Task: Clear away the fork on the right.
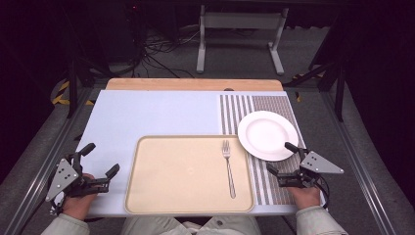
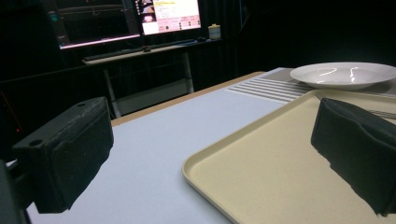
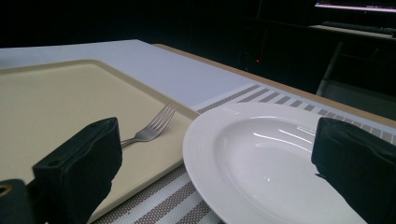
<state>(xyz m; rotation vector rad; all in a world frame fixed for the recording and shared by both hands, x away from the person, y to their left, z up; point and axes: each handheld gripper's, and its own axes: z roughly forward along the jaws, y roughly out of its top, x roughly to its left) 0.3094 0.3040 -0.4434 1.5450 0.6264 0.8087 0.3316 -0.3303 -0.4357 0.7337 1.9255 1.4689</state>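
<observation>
Both tools, left (image 1: 100, 160) and right (image 1: 280, 157), gape empty beside smooth beige tray (image 1: 161, 196), steel fork (image 1: 228, 168), round white plate (image 1: 267, 135).

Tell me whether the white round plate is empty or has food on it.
Empty. The white round plate shows only a bare glossy bowl with light glints, and from above its surface is plain white, resting on the striped placemat.

Lab recording booth; black curtained walls, lit computer monitors (image 2: 126, 16) on a dark desk, tangled black floor cables (image 1: 161, 46), white metal stand (image 1: 240, 29).
</observation>
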